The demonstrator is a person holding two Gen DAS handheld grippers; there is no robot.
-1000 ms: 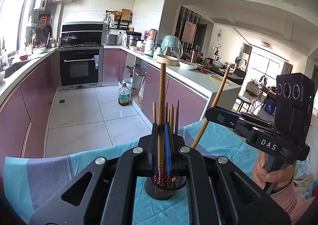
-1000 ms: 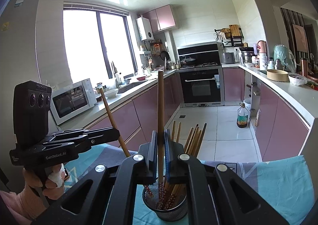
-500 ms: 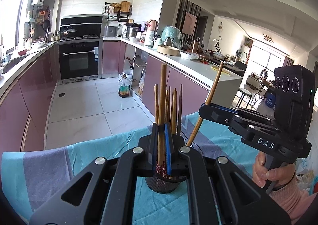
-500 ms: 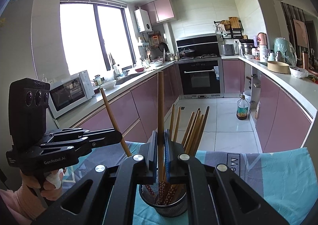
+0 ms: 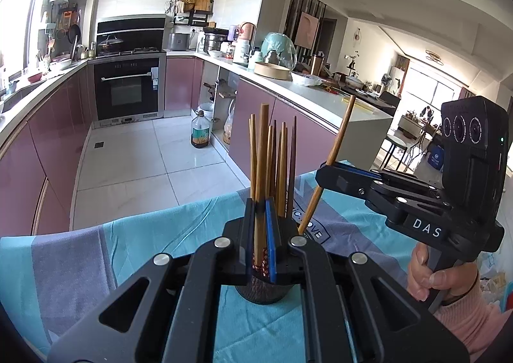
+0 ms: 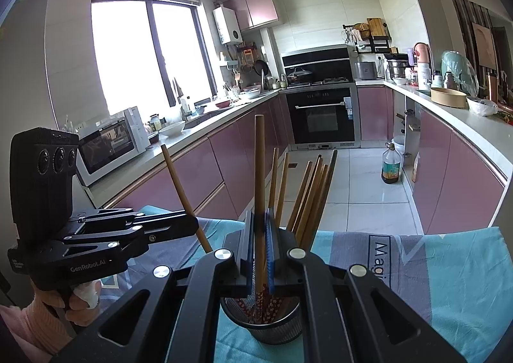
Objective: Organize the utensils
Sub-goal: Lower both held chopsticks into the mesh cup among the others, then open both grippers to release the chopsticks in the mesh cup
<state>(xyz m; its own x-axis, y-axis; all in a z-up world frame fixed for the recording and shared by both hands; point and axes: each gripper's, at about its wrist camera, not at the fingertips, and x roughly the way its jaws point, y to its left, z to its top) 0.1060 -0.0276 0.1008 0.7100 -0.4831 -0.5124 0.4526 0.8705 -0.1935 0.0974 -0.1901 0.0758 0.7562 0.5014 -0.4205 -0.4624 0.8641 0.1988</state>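
A black mesh cup (image 6: 269,331) stands on the cloth with several wooden chopsticks (image 6: 312,196) leaning upright in it. My right gripper (image 6: 259,215) is shut on one upright chopstick (image 6: 259,164); its red patterned lower end reaches down into the cup. My left gripper (image 5: 260,206) is shut on another chopstick (image 5: 263,145) right over the same cup (image 5: 263,294). In each view the other gripper shows from the side: the right gripper (image 5: 322,172) with its slanted chopstick (image 5: 340,138), and the left gripper (image 6: 192,223) with its chopstick (image 6: 178,180).
A teal and grey cloth (image 5: 128,254) covers the table, whose far edge drops to a tiled floor (image 5: 134,164). Pink cabinets line both sides, with an oil bottle (image 5: 200,133) on the floor. A microwave (image 6: 109,145) sits on the left counter. Hands in pink sleeves hold both grippers.
The right gripper has sunk a little, its chopstick going deeper into the cup. The left view has tipped, so the cup's chopsticks now stand higher in it. Both grips are unchanged.
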